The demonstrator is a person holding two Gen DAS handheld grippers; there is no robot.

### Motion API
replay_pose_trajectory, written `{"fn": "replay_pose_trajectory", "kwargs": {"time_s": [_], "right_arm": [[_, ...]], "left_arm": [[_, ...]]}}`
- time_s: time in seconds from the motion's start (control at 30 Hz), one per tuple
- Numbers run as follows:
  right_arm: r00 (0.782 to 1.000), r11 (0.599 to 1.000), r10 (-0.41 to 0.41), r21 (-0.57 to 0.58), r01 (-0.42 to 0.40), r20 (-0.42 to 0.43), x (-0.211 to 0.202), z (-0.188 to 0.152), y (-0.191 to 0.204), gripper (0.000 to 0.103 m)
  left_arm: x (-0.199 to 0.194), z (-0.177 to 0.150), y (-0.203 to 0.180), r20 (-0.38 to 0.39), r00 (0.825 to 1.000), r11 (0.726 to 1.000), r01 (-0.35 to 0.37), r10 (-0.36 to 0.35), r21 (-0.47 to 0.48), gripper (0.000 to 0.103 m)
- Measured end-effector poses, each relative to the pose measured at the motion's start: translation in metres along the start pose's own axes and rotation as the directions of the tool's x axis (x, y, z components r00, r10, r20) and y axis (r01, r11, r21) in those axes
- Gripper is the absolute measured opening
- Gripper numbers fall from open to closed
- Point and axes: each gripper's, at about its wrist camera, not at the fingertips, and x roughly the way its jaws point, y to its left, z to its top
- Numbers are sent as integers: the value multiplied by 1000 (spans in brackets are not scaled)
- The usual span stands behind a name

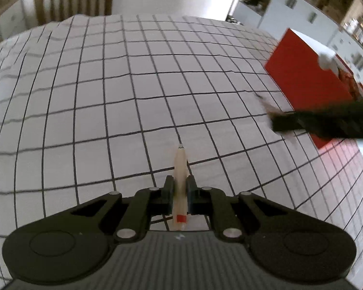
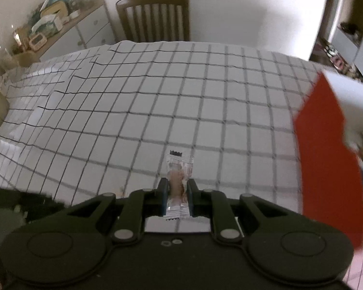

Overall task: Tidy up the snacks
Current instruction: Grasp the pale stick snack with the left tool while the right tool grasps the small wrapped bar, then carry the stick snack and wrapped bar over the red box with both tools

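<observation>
Pinching a slim cream snack stick (image 1: 180, 181) between its jaws, the left gripper (image 1: 180, 193) is holding it clear above the grid-patterned tablecloth (image 1: 109, 84), with the grip sitting near the stick's middle so neither end is sagging. The stick's long axis is running along the fingers toward twelve o'clock in the left wrist view, its pointed tip leading and the end with the red band trailing back toward the camera. The right gripper (image 2: 177, 195) is likewise closing tight on a clear-wrapped snack bar (image 2: 179, 181), whose brown filling is showing through the film; its long axis is also pointing at twelve o'clock, with the serrated black-edged seal forward. Both snacks are probably being carried lengthwise like this so they can be slipped end-first into the red box (image 1: 302, 72), which is standing at about two o'clock in the left view and at three o'clock (image 2: 326, 157) in the right view. The box's contents are blurring badly, so what is already lying inside is hard to tell, though it seems to be holding other wrapped items. A wooden chair (image 2: 155, 17) is standing beyond the table's far edge at twelve o'clock.
</observation>
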Motion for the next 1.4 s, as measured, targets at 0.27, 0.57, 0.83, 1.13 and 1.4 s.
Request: {"fn": "replay_pose_trajectory", "kwargs": {"time_s": [0.27,0.57,0.83,1.13,1.4], "right_arm": [[1000,998,11,55,-12,12,-37,-36,-18,14],[999,996,35,77,-38,35,-68,-62,-30,14],[995,995,77,53,-80,62,-93,-78,-41,14],[991,996,71,41,-76,110,-125,-81,-75,14],[985,998,42,33,-48,168,-149,-78,-117,14]], "left_arm": [[-8,-8,-1,-24,999,998,-26,25,-65,10],[-22,-20,-17,-13,999,993,-43,42,-109,10],[-34,-22,-39,13,997,990,-69,71,-125,10],[-68,-1,-101,83,995,996,-40,48,-85,10],[-78,28,-164,137,991,999,3,2,-40,10]]}}
